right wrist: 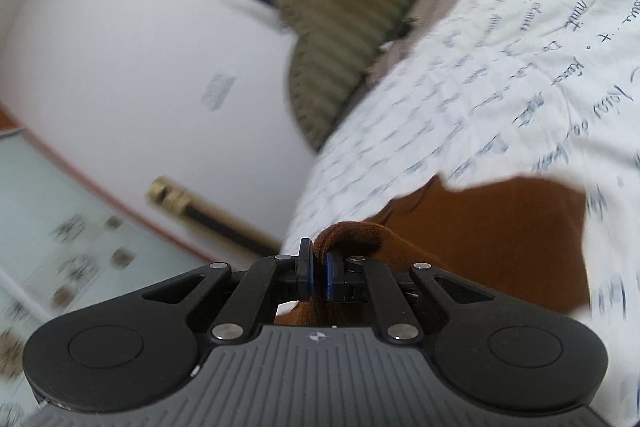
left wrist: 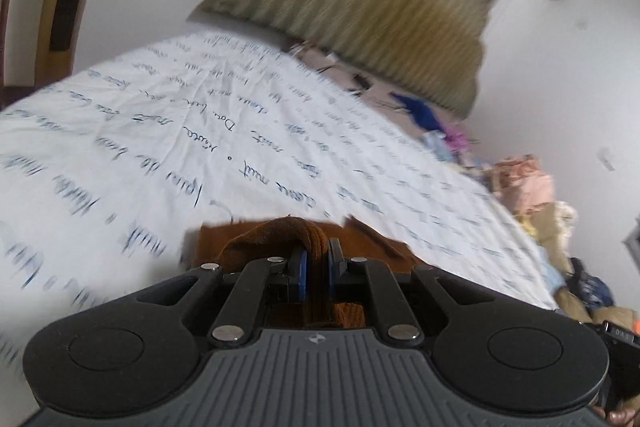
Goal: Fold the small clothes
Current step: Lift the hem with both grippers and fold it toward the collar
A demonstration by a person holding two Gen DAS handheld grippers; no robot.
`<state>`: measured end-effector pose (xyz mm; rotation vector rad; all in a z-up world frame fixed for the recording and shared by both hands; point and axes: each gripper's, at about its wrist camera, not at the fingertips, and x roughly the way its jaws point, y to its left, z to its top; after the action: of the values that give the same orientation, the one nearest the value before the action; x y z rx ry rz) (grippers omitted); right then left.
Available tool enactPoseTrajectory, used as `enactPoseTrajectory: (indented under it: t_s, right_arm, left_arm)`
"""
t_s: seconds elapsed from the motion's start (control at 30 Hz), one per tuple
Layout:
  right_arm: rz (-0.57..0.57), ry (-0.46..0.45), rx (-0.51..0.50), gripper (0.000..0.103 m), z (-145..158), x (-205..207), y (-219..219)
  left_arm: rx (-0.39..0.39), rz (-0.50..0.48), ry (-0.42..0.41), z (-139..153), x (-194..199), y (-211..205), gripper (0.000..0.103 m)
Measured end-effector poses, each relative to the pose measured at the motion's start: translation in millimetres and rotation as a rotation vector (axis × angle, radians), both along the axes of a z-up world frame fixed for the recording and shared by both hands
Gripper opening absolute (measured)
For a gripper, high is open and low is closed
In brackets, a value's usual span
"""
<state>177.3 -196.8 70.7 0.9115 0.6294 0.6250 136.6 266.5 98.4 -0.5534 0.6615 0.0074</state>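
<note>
A small brown knit garment (left wrist: 276, 233) lies partly on a bed with a white sheet printed with blue handwriting (left wrist: 168, 131). My left gripper (left wrist: 318, 263) is shut on a bunched edge of the garment, which rises between the blue pads. In the right wrist view the same brown garment (right wrist: 500, 239) spreads over the sheet (right wrist: 500, 75) to the right. My right gripper (right wrist: 319, 267) is shut on another bunched edge of it. Both views are blurred by motion.
An olive ribbed headboard cushion (left wrist: 360, 11) stands at the bed's far end, also in the right wrist view (right wrist: 340, 7). A heap of mixed clothes (left wrist: 528, 183) lies along the bed's right side. A tiled floor (right wrist: 48, 211) and white wall (right wrist: 140, 67) are left of the bed.
</note>
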Motion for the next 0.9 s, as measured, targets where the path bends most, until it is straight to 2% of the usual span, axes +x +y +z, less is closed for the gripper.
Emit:
enactPoseTrajectory:
  t_s: [0.13,0.23,0.3,0.4,0.5,0.57,0.6,0.67,0.77,0.8,0.83,0.87,0.9]
  right_arm:
    - [-0.09,0.116,-0.046,0.012,-36.3,61.4,3.8]
    - [-0.133,0.202,-0.07,0.012,-65.3,87.9,4.7]
    - [-0.153,0.227,-0.066,0.012,-78.2,96.4,3.8]
    - [-0.182,0.227,-0.075,0.012,-84.9,97.1,3.0]
    - [-0.219,0.22,-0.049,0.012,-81.8,95.5,0.1]
    - [-0.235,0.226,-0.072,0.012,-79.7,99.1,1.6]
    - [-0.237,0.233,-0.101,0.012,-79.6,101.0,3.9]
    - [-0.25,0.273,-0.15,0.012,-84.0,105.6,8.5]
    - [-0.285,0.295,-0.155,0.012,-89.6,106.9,8.8]
    - [-0.286,0.296,-0.152,0.012,-89.3,107.3,9.4]
    - [-0.29,0.294,-0.155,0.012,-88.1,106.8,9.7]
    - [-0.292,0.288,-0.158,0.013,-86.2,106.5,9.6]
    - [-0.291,0.283,-0.166,0.013,-83.7,106.8,9.9]
  left_arm:
    - [-0.02,-0.003,0.123,-32.2,67.6,3.1,0.01]
    - [-0.018,0.005,0.178,-49.4,94.6,6.0,0.01]
    - [-0.006,-0.012,0.2,-53.8,106.7,7.9,0.01]
    - [0.007,-0.055,0.223,-52.8,117.7,8.1,0.01]
    - [0.058,-0.109,0.25,-46.3,122.6,2.2,0.011]
    - [0.084,-0.127,0.255,-42.0,126.1,1.6,0.011]
    - [0.076,-0.113,0.252,-40.0,126.5,4.1,0.013]
    - [-0.008,-0.116,0.241,-36.9,127.4,11.1,0.018]
    - [-0.116,-0.093,0.184,-31.0,128.4,21.6,0.031]
    - [-0.148,-0.077,0.182,-29.7,130.7,26.1,0.049]
    - [-0.188,-0.048,0.203,-30.7,134.1,32.0,0.078]
    - [-0.221,-0.015,0.233,-32.8,136.7,37.0,0.086]
    - [-0.233,0.018,0.25,-35.0,137.9,40.6,0.086]
